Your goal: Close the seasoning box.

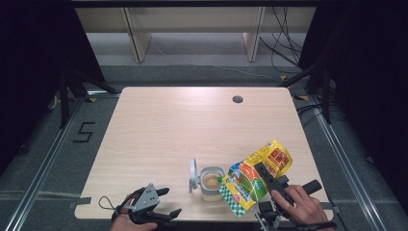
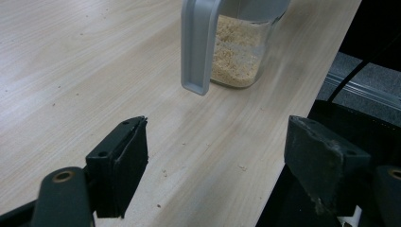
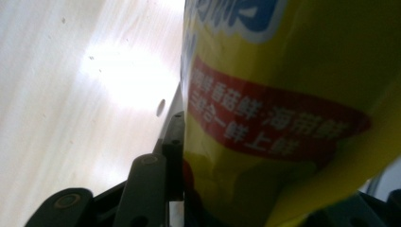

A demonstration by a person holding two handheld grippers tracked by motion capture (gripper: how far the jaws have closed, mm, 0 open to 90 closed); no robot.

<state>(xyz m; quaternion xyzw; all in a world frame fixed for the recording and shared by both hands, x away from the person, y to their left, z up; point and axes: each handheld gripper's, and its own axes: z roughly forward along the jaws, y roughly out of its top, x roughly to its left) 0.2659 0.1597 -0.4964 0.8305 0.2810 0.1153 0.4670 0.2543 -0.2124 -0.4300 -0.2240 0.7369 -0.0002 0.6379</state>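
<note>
**Helper:** What is your right gripper doing?

**Me:** Its fingers are pinching the yellow pouch. The pouch sits right between them, and from the high view I see it tipped over. Its long side runs from up high on the far right down to the low near left. The low end, with the green checks, hangs just past the fingertips and over the jar's rim.

**Helper:** Where is the jar?

**Me:** The jar stands on the table, just to the left of my right fingers. It is much nearer to them than to my left ones. I think the next bit is pouring, so the pouch's low end must stay right above the jar's open mouth.

**Helper:** And your left gripper?

**Me:** Its fingers are spread wide with nothing between them. In the left gripper view the jar is ahead of them, well apart.

**Helper:** What do the things feel like, do you think?

**Me:** The pouch looks soft, shiny and crinkly. The jar is clear and hard, with sandy crumbs inside. Its grey lid is flipped open and hangs down the side. The table is smooth pale wood, with a few spilled crumbs.
</note>
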